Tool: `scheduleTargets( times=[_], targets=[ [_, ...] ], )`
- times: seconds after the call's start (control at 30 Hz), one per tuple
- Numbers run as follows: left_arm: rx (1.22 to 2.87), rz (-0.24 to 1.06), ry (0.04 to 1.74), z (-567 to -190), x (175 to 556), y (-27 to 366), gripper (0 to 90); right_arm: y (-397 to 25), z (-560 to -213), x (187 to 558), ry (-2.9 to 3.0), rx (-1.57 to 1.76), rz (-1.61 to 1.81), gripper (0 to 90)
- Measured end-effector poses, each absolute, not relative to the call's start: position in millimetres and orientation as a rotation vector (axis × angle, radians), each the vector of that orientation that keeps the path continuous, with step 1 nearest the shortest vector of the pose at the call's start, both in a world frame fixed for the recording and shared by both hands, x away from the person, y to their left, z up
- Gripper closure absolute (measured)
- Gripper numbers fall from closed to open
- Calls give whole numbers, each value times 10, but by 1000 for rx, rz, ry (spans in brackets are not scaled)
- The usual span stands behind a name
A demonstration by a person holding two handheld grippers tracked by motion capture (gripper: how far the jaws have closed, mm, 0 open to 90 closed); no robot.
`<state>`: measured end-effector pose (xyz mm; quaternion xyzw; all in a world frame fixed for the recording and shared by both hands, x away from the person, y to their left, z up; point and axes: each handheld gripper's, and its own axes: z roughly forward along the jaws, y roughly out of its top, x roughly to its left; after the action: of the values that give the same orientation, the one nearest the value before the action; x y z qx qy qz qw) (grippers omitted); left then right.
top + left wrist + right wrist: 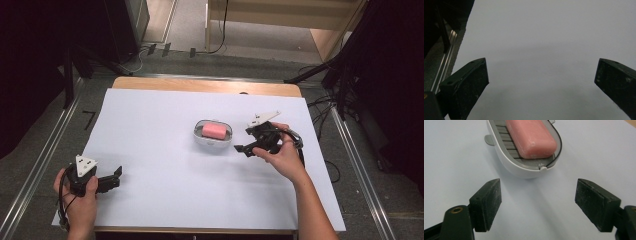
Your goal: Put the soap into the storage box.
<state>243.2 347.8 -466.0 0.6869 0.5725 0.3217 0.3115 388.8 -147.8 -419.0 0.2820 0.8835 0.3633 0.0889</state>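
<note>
Forearms enter the high view from the bottom edge, cut off below the elbow, each hand holding a hand-held gripper. Nearest, at the front left corner of the worktop, the left hand-held gripper rests on the white sheet with its jaws spread wide and nothing between them. In the left gripper view both jaws run off the bottom of the picture, and beyond them lies only bare white sheet — with a strip of metal rail and dark floor at the far left, too dim to make out.

Farther in, right of centre, the right hand-held gripper is also open and holds nothing. Its jaws point toward the soap dish, which sits near the middle of the worktop, just beside the jaw tips but apart from them. In the right gripper view the soap dish lies just ahead of the gap between the jaws, slightly left of its centre — its far end is cut off by the top edge. A pink soap bar lies in it on a grey ribbed insert, its far end likewise cut off.

Beyond the worktop, cables on the floor and dark stands at either side are hard to distinguish.
</note>
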Motion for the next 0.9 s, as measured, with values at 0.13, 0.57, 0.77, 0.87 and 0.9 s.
scheduleTargets(
  times=[0.13,0.57,0.77,0.87,0.9],
  targets=[
    [1812,849,1509,-4661,2432,3477,0,-1540,-4221,3837,2583,886,1062,189],
    [1812,851,1509,-4662,2432,3476,0,-1788,-4291,3663,2420,1051,1080,141],
    [1815,851,1511,-4661,2432,3474,0,-1862,-4356,3580,2383,1086,1068,130],
    [1815,852,1509,-4660,2431,3475,0,-1895,-4385,3534,2370,1102,1070,65],
    [1814,851,1509,-4661,2431,3475,0,-1910,-4395,3518,2368,1105,1073,63]
  ],
)
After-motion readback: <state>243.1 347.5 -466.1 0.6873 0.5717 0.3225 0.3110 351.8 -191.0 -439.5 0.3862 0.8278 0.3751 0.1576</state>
